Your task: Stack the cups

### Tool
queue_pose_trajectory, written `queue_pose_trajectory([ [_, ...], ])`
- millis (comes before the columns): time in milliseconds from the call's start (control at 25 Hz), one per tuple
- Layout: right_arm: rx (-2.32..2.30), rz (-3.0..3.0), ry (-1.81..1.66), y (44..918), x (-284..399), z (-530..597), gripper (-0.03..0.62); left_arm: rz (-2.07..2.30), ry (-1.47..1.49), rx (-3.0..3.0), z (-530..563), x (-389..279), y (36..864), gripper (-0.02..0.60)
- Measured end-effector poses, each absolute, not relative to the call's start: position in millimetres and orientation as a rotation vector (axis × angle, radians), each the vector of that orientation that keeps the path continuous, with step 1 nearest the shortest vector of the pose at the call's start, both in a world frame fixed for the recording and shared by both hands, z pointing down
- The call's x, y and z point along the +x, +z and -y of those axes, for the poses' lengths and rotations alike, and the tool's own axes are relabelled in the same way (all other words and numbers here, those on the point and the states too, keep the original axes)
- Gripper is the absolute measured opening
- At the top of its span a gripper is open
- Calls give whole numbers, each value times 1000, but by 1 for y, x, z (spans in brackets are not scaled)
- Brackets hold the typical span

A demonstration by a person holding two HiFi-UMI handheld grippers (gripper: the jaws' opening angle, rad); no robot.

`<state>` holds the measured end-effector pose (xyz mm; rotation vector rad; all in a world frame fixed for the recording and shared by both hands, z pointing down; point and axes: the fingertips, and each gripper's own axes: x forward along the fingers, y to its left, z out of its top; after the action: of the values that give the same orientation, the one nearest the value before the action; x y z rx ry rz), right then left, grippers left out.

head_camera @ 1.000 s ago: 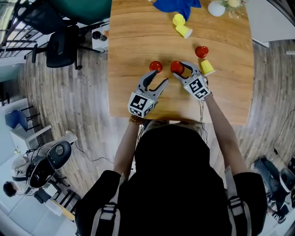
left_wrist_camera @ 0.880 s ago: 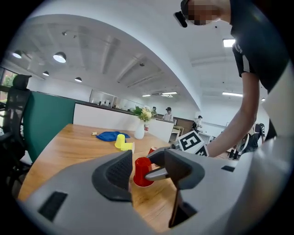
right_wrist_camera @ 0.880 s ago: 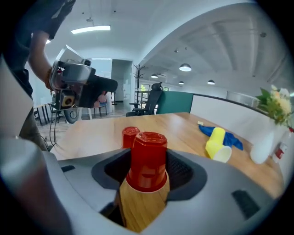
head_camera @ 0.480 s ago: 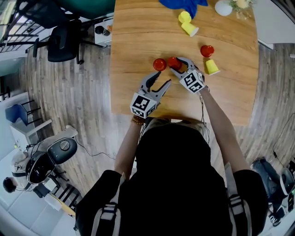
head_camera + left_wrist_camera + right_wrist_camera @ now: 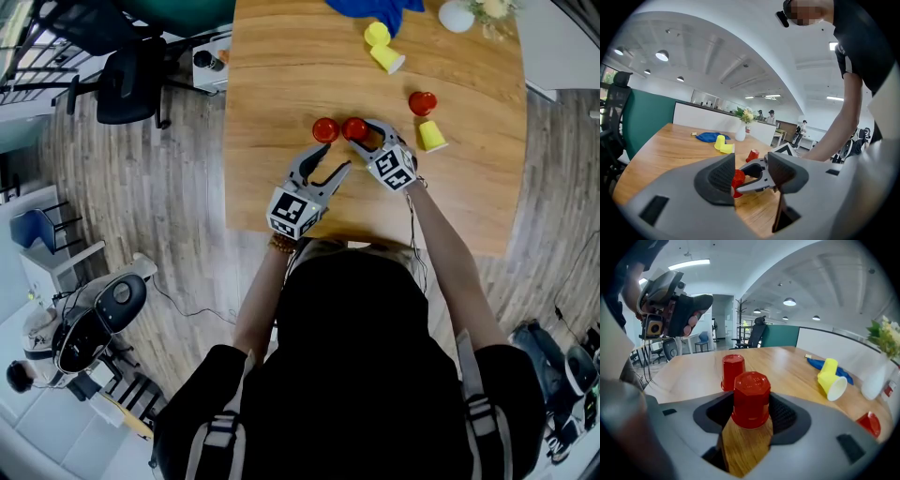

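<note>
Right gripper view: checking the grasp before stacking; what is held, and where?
The right gripper clamps an upside-down red cup by its side walls, near the rim.

table (image 5: 272,84): wood, grain showing, smooth satin sheen | red cup (image 5: 751,399): smooth plastic, faintly glossy | yellow cups (image 5: 386,58), far edge: plastic, matt | blue cloth (image 5: 370,9), far edge: soft, matt | right gripper (image 5: 750,414): grey matt plastic — pads (image 5: 783,416) dark, ribbed
</note>
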<state>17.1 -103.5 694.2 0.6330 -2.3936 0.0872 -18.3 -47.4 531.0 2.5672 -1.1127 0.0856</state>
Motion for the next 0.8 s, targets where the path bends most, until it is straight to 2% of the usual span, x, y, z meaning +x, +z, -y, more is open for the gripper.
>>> queue_pose_trajectory([
  [560,603,2397,96,689,18,97,262,1104,77,2572,47,-16,527,242],
  [680,570,2396,34,670,33,89,296,1106,77,2571,46,-19,528,241],
  [800,613,2389,-27,641,61,95,296,1105,80,2568,46,-20,530,241],
])
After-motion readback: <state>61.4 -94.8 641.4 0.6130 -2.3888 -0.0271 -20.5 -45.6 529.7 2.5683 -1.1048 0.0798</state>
